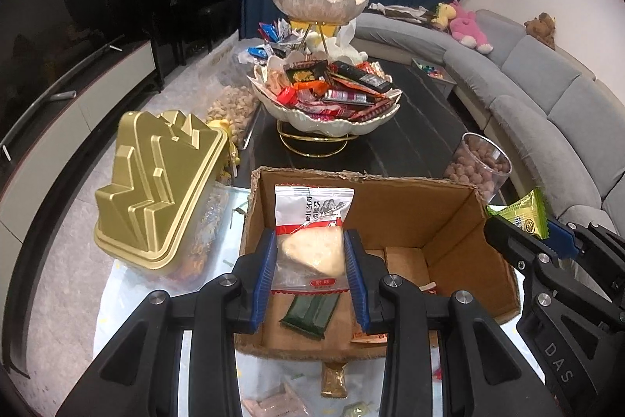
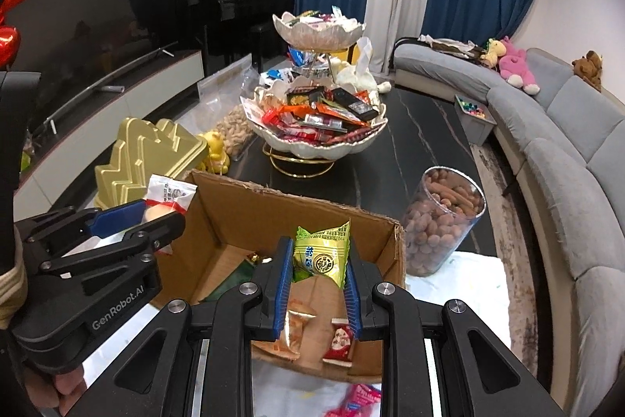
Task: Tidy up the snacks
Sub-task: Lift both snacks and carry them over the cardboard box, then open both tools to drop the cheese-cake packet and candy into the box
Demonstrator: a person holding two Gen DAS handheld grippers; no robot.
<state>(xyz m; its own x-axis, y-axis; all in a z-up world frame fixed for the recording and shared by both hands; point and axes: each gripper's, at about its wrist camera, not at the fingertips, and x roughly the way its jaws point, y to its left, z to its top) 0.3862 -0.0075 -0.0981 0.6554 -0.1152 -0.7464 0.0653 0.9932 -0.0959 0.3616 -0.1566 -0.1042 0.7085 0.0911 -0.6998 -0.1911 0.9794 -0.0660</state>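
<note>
**Two packets held over the box, many snacks still loose**

At 9 o'clock of the box (image 1: pixel 351 206) stands a gold tin (image 1: pixel 156 190). The left tool (image 1: pixel 310 260) is nearly closed, pinching a white packet (image 1: pixel 312 221) over the box's left half. The box sits at 6 o'clock of the tiered bowl (image 1: pixel 324 112) on the counter (image 1: pixel 422 127) and already holds a few snacks, among them a green bar (image 1: pixel 310 313). The right tool (image 2: pixel 318 272) is clamped on a green packet (image 2: pixel 322 253) over the box's right side. A nut jar (image 2: pixel 441 217) stands at 3 o'clock. By my reading, sorting is partly done: some packets lie loose on the cloth near 6 o'clock, and both held ones are not yet released.
</note>
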